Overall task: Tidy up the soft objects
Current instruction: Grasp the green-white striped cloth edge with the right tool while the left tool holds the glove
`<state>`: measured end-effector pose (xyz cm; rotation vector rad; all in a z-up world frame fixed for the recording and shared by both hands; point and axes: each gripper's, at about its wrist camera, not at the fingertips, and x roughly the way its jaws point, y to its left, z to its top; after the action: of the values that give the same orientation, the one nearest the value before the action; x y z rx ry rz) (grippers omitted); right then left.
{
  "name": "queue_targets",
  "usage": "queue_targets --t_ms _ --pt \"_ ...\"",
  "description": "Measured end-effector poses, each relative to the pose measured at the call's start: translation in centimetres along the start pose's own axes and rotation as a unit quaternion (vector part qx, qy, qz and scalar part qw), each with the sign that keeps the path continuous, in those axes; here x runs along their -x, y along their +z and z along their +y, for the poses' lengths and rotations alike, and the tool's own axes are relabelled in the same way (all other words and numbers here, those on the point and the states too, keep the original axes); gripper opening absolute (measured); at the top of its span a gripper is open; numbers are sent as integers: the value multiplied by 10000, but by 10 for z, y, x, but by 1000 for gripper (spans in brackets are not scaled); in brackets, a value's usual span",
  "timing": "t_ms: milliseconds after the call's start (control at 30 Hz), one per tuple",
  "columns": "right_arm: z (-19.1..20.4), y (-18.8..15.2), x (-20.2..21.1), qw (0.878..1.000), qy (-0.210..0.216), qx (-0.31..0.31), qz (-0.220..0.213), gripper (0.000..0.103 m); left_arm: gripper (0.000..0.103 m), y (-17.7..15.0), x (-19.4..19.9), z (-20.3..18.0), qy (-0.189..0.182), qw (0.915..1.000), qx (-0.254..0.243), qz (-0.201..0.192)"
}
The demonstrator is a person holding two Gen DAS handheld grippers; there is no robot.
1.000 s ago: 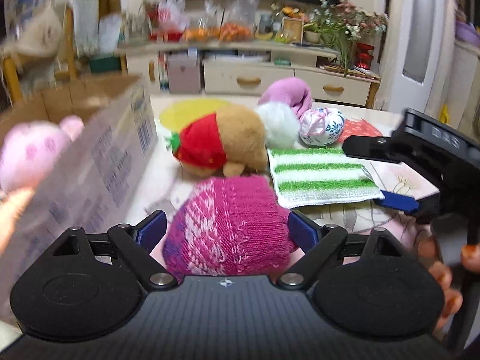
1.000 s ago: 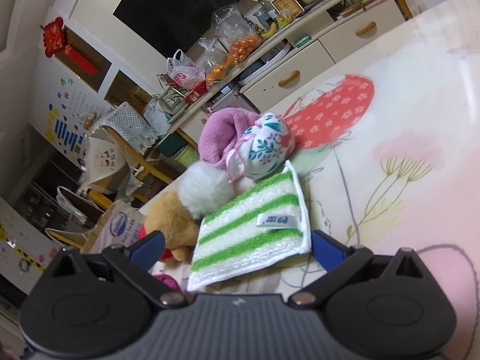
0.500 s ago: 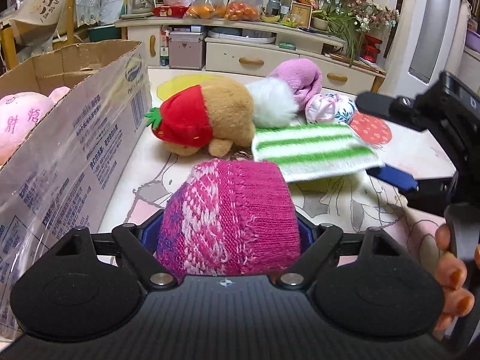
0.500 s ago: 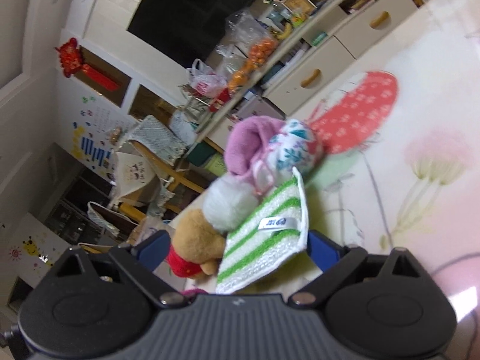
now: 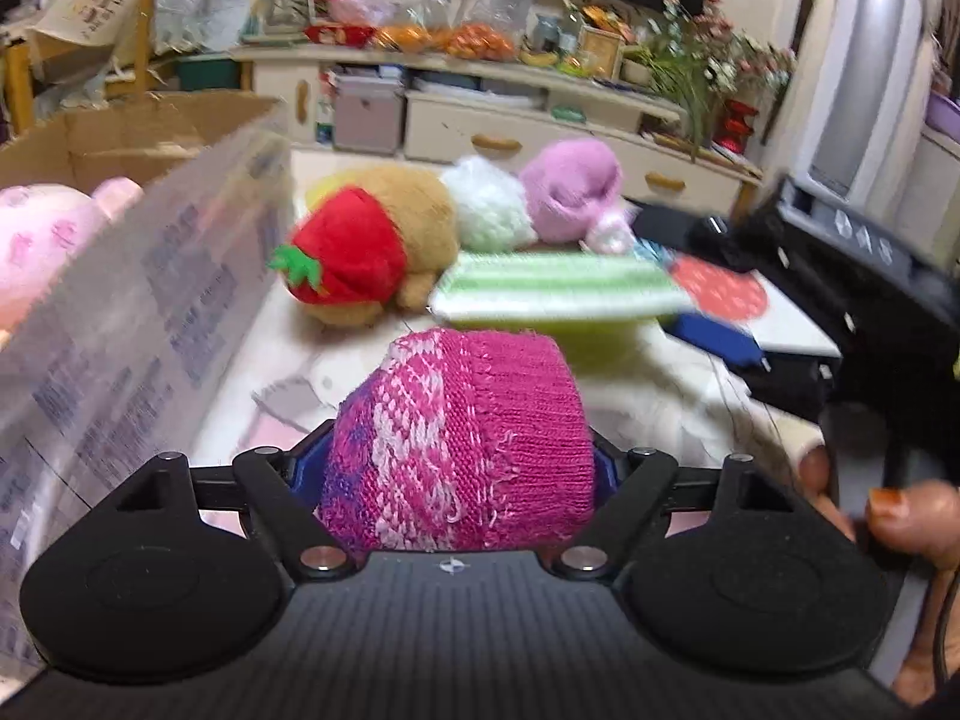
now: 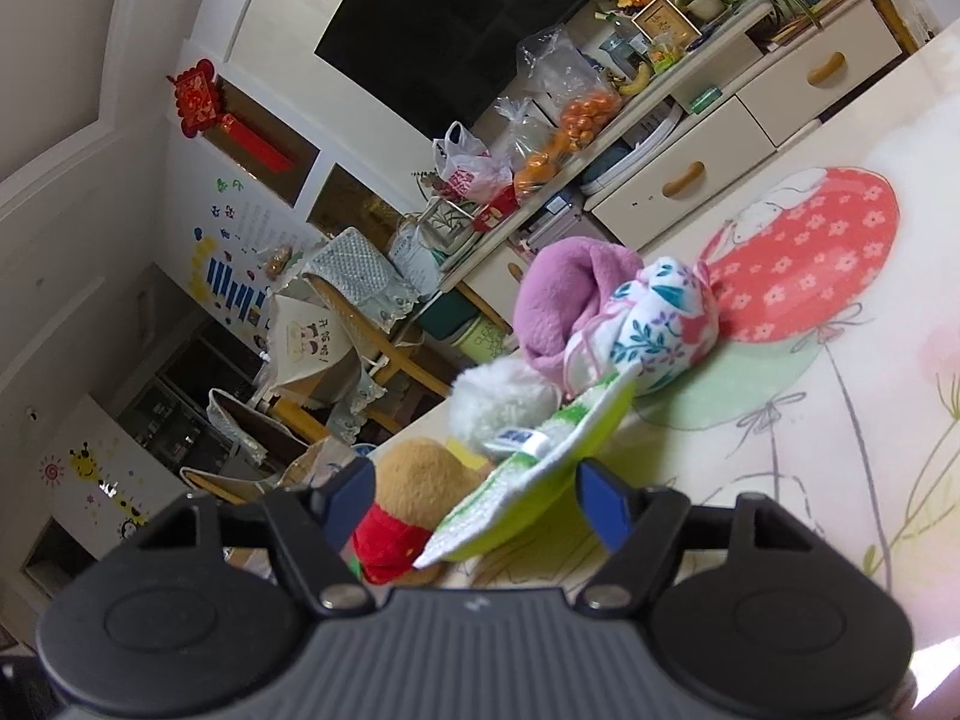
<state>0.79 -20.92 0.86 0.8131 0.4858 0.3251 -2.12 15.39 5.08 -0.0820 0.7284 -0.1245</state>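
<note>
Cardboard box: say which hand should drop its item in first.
Left. Its gripper, jaws just closing, has the pink knit hat between its pads, and the cardboard box stands right beside it. The right gripper, also just closing around the striped cloth, sits farther away.

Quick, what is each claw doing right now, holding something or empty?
Left claw: just been closing, clamped on the pink knitted hat.
Right claw: just been closing, gripping the green striped cloth, lifted and bent.
</note>
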Motion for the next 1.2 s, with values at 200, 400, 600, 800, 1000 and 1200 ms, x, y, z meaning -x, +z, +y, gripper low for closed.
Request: queue_targets --t_ms 200,400,600,800,1000,1200 --pt "-7 3 -3 9997 -172 -93 110 78 98 14 -2 3 136 9994 174 -272" --pt "-14 12 -13 9992 -234 -130 299 79 98 24 -23 1 368 9981 418 -252" --pt "-16 13 -21 9984 -152 -18 539 67 98 26 -38 -2 512 9976 460 -117" --pt "-12 10 -24 9977 -137 193 639 47 98 25 -42 -2 549 9974 451 -89" --pt "-9 8 -21 9971 -272 354 622 18 98 22 -35 -4 530 9979 366 -95" --pt "2 1 -11 9960 -394 573 561 15 98 18 -30 -5 402 9984 395 -43"
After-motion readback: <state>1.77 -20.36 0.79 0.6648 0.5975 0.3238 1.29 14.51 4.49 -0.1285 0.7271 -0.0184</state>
